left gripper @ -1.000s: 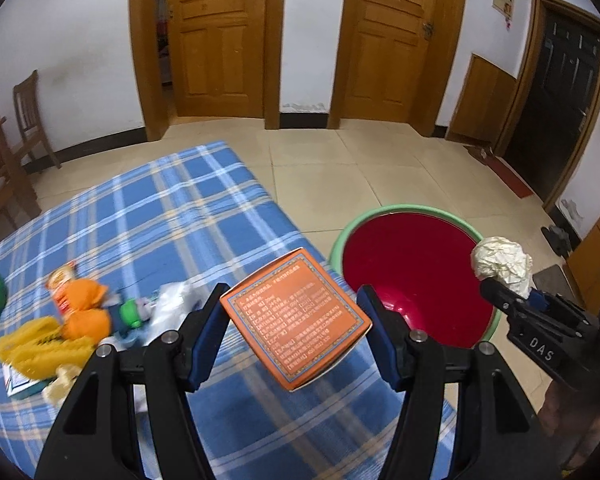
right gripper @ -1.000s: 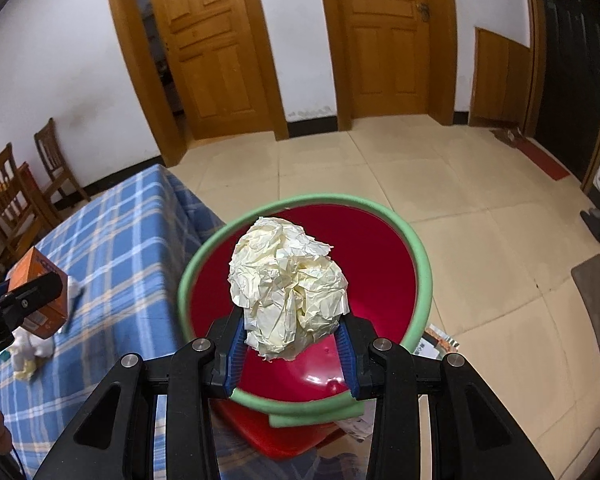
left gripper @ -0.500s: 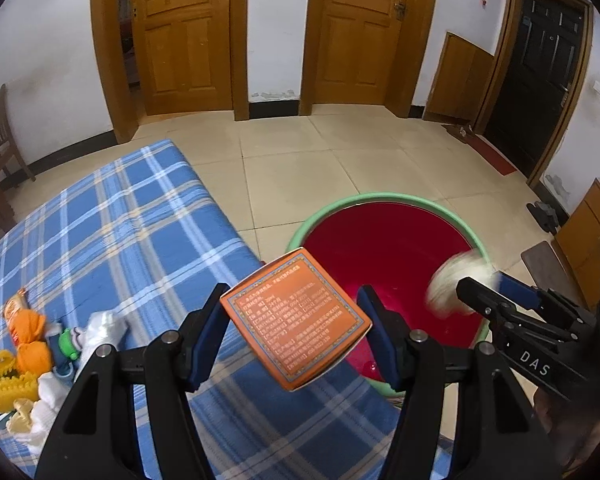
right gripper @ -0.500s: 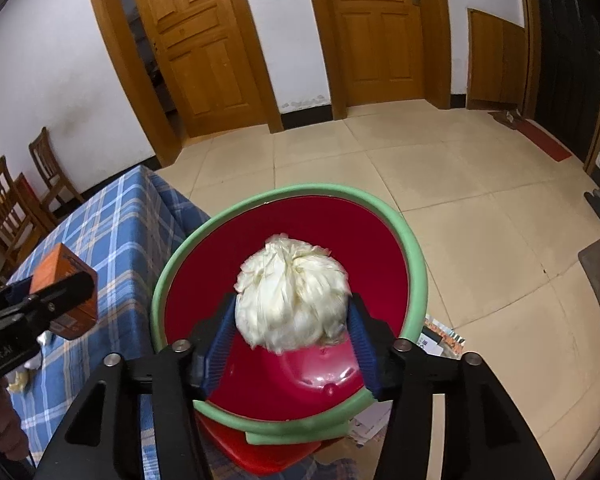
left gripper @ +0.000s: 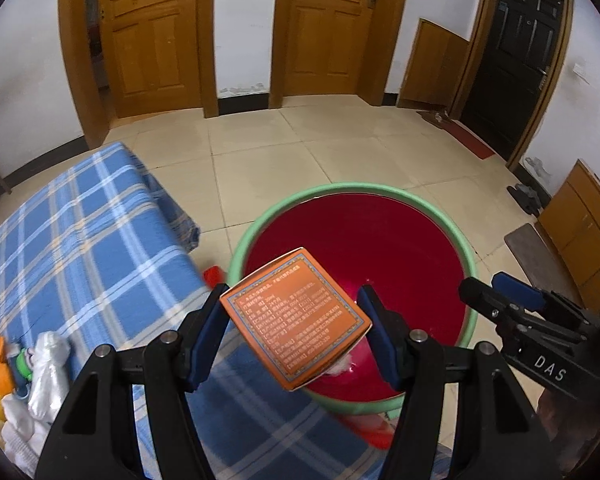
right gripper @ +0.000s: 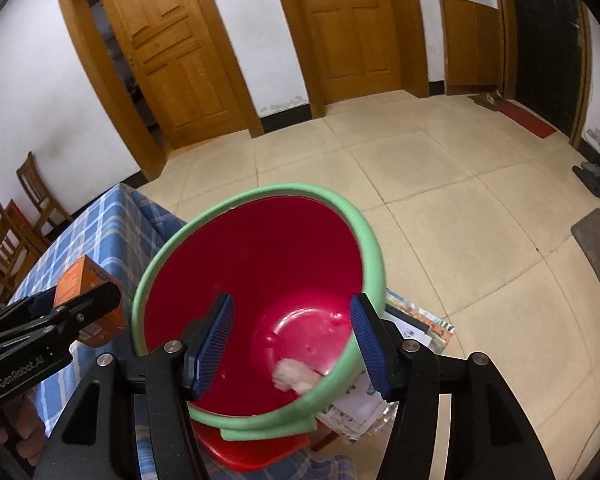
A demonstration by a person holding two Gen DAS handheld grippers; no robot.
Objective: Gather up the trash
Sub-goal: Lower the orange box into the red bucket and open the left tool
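R claw [right gripper: 292, 340] stands wide w/ nothing between the pads, jaws just opened; it hangs over the tub [right gripper: 374, 256] so the paper wad [right gripper: 296, 374] landed inside, at the bottom by the near wall. L claw [left gripper: 294, 334] clamps the box [left gripper: 296, 320] corner-on, tilted, just over the tub's near rim, prob so it drops in next. More trash [left gripper: 24, 372] lies on the table [left gripper: 92, 240], well apart from the tub, not yet collected
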